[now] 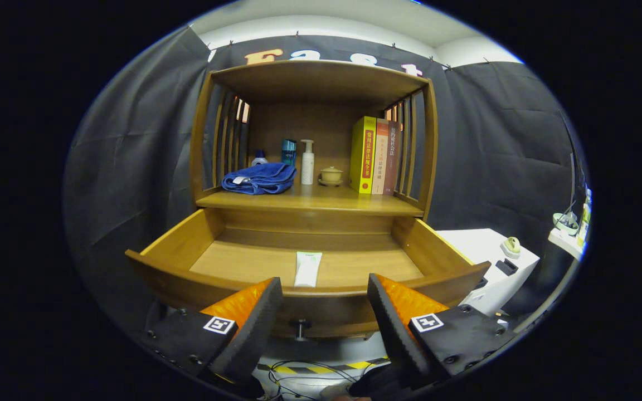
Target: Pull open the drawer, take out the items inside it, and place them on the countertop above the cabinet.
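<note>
Drawer [187, 245] already pulled out, knob [300, 323] between the fingers, just below. Gripper [324, 289] spread wide, nothing held. White tube [307, 268] flat on the drawer floor, just ahead and between the fingers, cap end nearer. Probably light, soft-walled, slick plastic; squeezes if pinched hard. Best grip across mid-body, gently. Countertop [321, 201] beyond and above, free spot ahead of the blue towel [259, 178] and bottles.

The drawer [321, 262] at frame centre is seen pulled open, its floor bare around a white tube [307, 268] near the front wall. Above, countertop [315, 199] room is left mid-front, flanked by a blue towel [259, 178], bottles [306, 161] and books [375, 156]. The gripper [324, 303] is held agape before the drawer front.
</note>
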Tool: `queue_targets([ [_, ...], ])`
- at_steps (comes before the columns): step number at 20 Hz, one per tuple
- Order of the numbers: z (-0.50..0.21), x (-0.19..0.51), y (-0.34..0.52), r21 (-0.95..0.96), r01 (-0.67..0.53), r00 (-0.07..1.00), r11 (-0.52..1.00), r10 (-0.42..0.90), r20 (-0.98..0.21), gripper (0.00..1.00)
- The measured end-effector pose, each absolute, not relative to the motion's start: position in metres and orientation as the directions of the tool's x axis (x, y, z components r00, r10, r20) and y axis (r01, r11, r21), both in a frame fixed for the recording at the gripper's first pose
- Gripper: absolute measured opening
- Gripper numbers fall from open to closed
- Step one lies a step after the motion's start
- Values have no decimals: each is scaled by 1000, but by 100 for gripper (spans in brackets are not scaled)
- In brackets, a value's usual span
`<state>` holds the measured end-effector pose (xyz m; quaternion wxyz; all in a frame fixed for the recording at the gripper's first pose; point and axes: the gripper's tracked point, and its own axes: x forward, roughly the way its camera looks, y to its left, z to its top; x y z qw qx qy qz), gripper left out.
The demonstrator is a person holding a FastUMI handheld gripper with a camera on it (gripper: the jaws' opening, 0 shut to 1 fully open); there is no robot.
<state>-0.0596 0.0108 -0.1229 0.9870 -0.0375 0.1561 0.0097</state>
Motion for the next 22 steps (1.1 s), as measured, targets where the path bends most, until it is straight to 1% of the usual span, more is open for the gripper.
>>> queue_targets([
  [3,-109,-30,10,-76,-39,937,996,10,-349,99],
  [7,-96,13,19,-145,-117,915,982,50,-400,99],
  [10,-104,43,26,-164,-158,876,974,61,-479,99],
  [13,-112,77,34,-133,-160,832,978,62,-551,100],
  [16,-133,100,44,-91,-177,766,980,79,-637,99],
  [18,-151,110,52,-52,-182,704,982,93,-705,100],
  [22,-185,123,52,-19,-163,581,986,81,-810,100],
])
